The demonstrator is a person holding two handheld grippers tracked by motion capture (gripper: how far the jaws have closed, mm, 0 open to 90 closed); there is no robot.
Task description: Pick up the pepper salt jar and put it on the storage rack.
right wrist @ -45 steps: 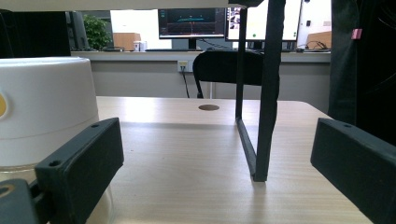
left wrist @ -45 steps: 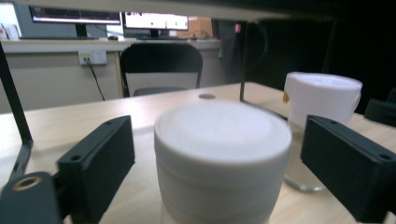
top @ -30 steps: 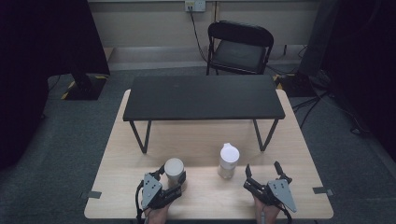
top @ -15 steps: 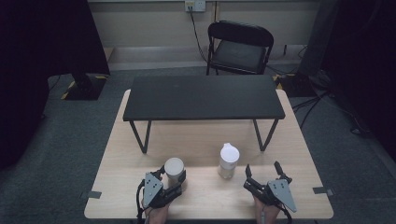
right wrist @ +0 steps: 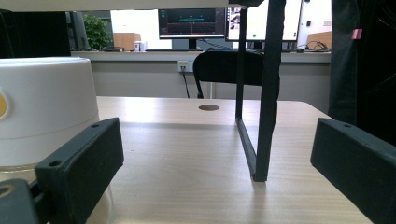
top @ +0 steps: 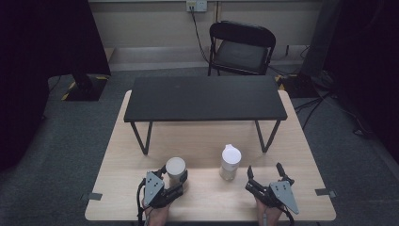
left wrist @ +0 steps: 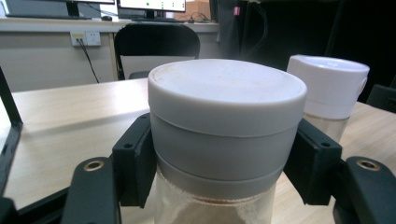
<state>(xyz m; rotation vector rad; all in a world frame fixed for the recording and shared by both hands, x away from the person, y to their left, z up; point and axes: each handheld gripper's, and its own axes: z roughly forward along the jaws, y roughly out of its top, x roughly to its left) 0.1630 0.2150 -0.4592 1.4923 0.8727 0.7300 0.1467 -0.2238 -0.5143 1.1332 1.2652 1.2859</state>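
While my left gripper (top: 175,181) clamps the grey-lidded jar (top: 175,169) on the counter (top: 301,155), nothing is lifted | left gripper view: fingers (left wrist: 135,163) grip below the lid | right gripper view: my right gripper's fingers (right wrist: 81,163) spread wide beside the white-capped bottle (right wrist: 44,107), ungrasped.

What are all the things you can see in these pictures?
Grey-lidded jar: one, clear with brownish contents, front left of the table, between the left claw's jaws.
White-capped bottle: one, clear, front centre, just left of the right claw.
Black shelf: one, on thin legs, across the table's far half.
Wooden table: one, light wood.
Folding chair: one, black, behind the table.
Wall socket: one, white, with a cable.
Left claw: black, shut on the jar.
Right claw: black, open, holding nothing.
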